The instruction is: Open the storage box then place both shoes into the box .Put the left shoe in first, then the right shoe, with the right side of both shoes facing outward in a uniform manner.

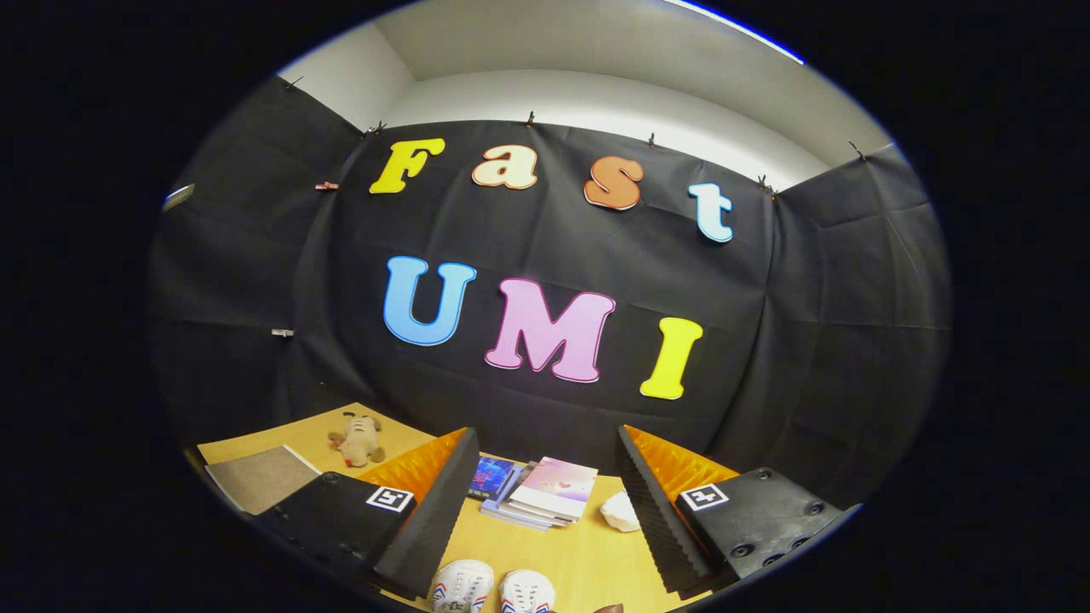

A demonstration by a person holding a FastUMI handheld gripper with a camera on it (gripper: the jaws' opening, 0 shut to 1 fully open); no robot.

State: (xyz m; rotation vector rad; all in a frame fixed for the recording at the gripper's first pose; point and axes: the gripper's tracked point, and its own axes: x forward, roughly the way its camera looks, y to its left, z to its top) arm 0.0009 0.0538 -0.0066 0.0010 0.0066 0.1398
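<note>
Shoes (494, 589) sit side by side at the bottom centre of the frame on the counter (570, 553), between the fingers of the wide-open, empty gripper (545, 528), so nothing's begun and finding the box to open comes first.

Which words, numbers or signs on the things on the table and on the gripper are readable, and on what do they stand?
None can be read.
stack of books, beyond the fingers: cover print too small and blurred.
square markers on the open gripper: black-and-white patterns, no words.
shoes, on the table between the fingers: coloured stripes, no legible text.
</note>
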